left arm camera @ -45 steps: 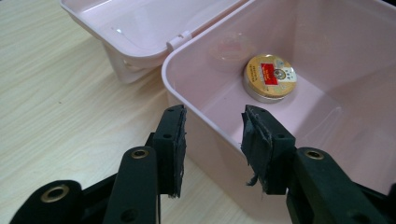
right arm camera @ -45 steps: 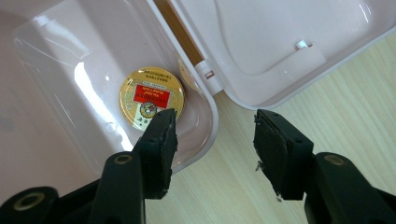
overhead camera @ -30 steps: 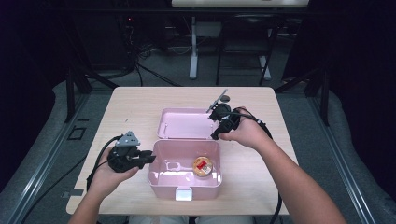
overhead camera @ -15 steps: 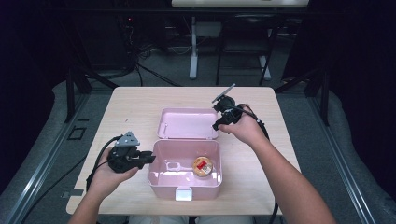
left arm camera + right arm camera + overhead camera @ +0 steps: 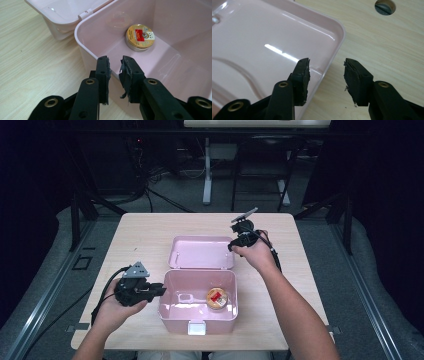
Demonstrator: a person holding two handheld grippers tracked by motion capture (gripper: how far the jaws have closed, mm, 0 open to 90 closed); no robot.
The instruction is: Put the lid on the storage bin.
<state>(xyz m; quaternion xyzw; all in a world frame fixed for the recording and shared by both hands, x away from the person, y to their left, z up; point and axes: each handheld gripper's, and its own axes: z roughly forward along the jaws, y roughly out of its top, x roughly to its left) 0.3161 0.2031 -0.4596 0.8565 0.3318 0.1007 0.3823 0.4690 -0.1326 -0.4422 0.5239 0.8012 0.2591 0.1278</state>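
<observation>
I brace the pink plastic box (image 5: pixel 198 306) wall between my left gripper's (image 5: pixel 115 65) narrowing jaws; my right gripper's (image 5: pixel 325 68) half-open, closing jaws straddle the hinged lid's (image 5: pixel 202 252) rim (to shut it, I judge).

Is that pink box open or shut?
Open: the pink box shows its inside, its lid laid back flat on the table.

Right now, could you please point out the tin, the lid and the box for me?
tin (image 5: pixel 140 37): left gripper view, its gold top.
lid (image 5: pixel 202 252): high view, its inner face.
box (image 5: pixel 198 328): high view, its front wall by the latch.
</observation>
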